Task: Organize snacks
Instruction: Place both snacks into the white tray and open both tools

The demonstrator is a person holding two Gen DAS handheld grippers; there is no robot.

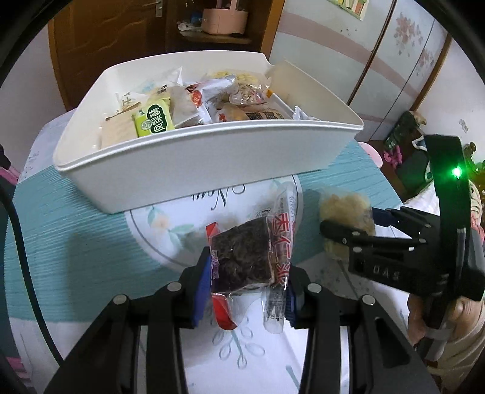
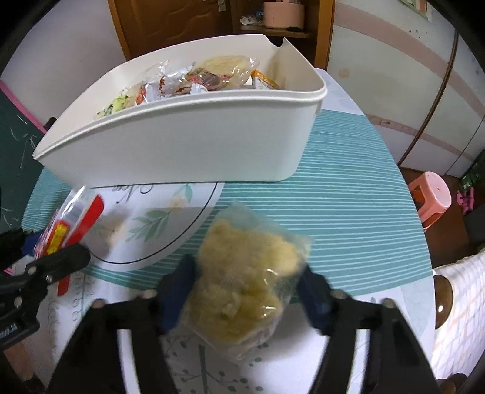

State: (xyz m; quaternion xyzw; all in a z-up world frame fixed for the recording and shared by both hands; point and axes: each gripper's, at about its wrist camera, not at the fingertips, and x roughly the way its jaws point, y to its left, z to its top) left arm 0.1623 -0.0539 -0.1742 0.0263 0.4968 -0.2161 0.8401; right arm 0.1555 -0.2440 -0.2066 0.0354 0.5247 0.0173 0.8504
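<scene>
A white plastic bin (image 1: 188, 169) stands on the table, filled with several wrapped snacks (image 1: 212, 100); it also shows in the right wrist view (image 2: 182, 145). My left gripper (image 1: 247, 272) is shut on a dark brown snack bar in a clear and red wrapper (image 1: 242, 257), held above the table in front of the bin. My right gripper (image 2: 245, 291) is shut on a yellow crumbly snack in a clear bag (image 2: 248, 272), also in front of the bin. The right gripper (image 1: 357, 230) and its snack (image 1: 345, 209) show at the right of the left wrist view.
The table has a teal striped cloth (image 2: 333, 206) with a white floral panel (image 1: 169, 224). A pink stool (image 2: 430, 197) stands on the floor at right. A wooden door and shelf (image 1: 212, 27) lie behind the bin.
</scene>
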